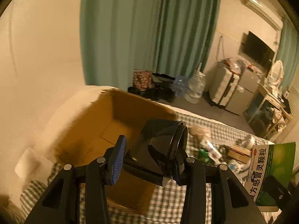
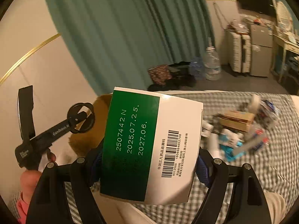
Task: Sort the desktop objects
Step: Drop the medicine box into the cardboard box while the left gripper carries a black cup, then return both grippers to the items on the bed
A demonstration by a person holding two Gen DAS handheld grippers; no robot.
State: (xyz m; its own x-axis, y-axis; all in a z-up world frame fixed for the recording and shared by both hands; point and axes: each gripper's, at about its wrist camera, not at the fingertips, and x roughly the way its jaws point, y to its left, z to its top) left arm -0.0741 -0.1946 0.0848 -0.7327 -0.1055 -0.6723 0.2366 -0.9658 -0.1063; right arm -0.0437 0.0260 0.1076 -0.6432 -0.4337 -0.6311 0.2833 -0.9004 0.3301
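My left gripper (image 1: 149,156) is shut on a black plastic holder with a ring (image 1: 162,145), held tilted over an open, empty cardboard box (image 1: 104,128). My right gripper (image 2: 149,166) is shut on a green and white medicine box (image 2: 149,145) with a barcode, which hangs above the checked cloth (image 2: 243,177). That same medicine box (image 1: 271,169) shows at the right edge of the left wrist view. In the right wrist view the left gripper (image 2: 74,123) and its black ring are at the left, in front of the cardboard box (image 2: 86,141). A blurred pile of small packets and cartons (image 2: 239,130) lies on the cloth.
A hand with a pink sleeve (image 2: 26,183) holds the left gripper. Behind the bed hang green curtains (image 1: 149,28). On the floor stand water bottles (image 2: 211,65), bags, a suitcase (image 2: 239,52) and a small fridge (image 2: 261,50). A white item (image 1: 29,164) lies left of the cardboard box.
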